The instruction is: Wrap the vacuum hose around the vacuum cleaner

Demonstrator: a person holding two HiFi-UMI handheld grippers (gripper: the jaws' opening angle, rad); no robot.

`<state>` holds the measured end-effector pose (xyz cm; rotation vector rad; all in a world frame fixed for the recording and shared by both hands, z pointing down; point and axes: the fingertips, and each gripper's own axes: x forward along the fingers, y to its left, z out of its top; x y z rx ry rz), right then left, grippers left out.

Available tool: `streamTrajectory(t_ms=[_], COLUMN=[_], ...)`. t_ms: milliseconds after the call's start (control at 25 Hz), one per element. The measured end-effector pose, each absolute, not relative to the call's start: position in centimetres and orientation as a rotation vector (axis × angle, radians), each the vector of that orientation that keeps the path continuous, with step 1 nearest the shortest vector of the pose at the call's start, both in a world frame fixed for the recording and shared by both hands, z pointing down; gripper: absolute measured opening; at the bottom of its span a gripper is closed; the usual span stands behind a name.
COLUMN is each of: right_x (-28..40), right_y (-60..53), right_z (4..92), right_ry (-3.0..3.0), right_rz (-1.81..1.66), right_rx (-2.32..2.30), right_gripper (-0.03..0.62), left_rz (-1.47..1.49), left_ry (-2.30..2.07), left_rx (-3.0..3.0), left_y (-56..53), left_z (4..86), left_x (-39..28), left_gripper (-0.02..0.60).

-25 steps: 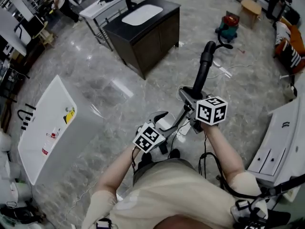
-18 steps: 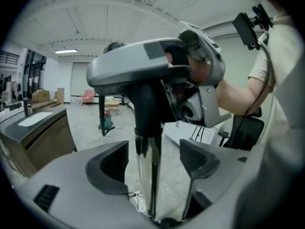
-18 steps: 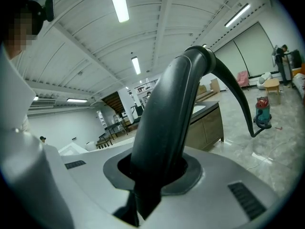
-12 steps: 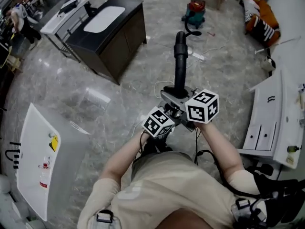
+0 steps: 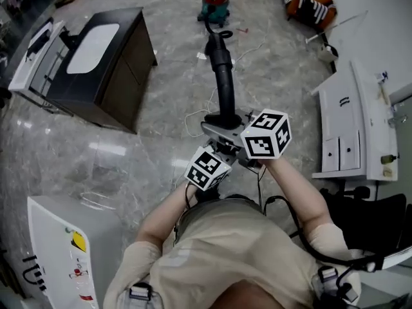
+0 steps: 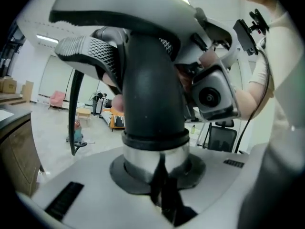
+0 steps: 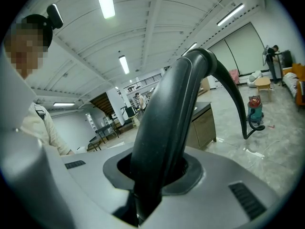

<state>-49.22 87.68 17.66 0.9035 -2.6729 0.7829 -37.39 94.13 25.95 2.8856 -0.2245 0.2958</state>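
Currently the floor nozzle (image 6: 95,194) is pinched by both: the left gripper (image 6: 164,199), whose jaws have just been closed narrowly onto it, and the right gripper (image 7: 138,209). The vacuum cleaner (image 5: 215,2) is seen well ahead, past the wand (image 5: 225,82). Wrapping is judged unstarted, so the hose (image 7: 237,99) must first be carried there.

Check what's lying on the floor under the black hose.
A loose white cable trails across the marble floor beneath the hose. Whatever lies directly below the grey body is hidden by it.
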Motion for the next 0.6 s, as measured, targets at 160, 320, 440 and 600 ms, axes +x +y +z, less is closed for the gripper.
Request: streamTrajectory(t_ms=[160, 320, 440, 600], right_x=[-48.7, -48.5, -46.5, -40.4], right_y=[85.2, 84.4, 85.0, 87.5], right_z=[17.5, 17.6, 18.8, 21.6], right_ry=[-2.636, -2.617, -2.552, -2.366], right_rz=[0.736, 0.753, 0.757, 0.633], right_rx=[0.960, 0.921, 0.950, 1.140], right_gripper=[0.092, 0.293, 0.308, 0.374], left_rz=[0.263, 0.216, 0.179, 0.113], left_ry=[-0.218, -0.201, -0.245, -0.370], left_rx=[2.876, 2.831, 2.775, 2.678], left_y=[91.8, 90.4, 88.6, 84.8], left_z=[25.3, 25.0, 25.0, 24.8], left_x=[-36.9, -36.2, -36.1, -37.5], left_gripper=[0.060, 0.057, 0.057, 0.058])
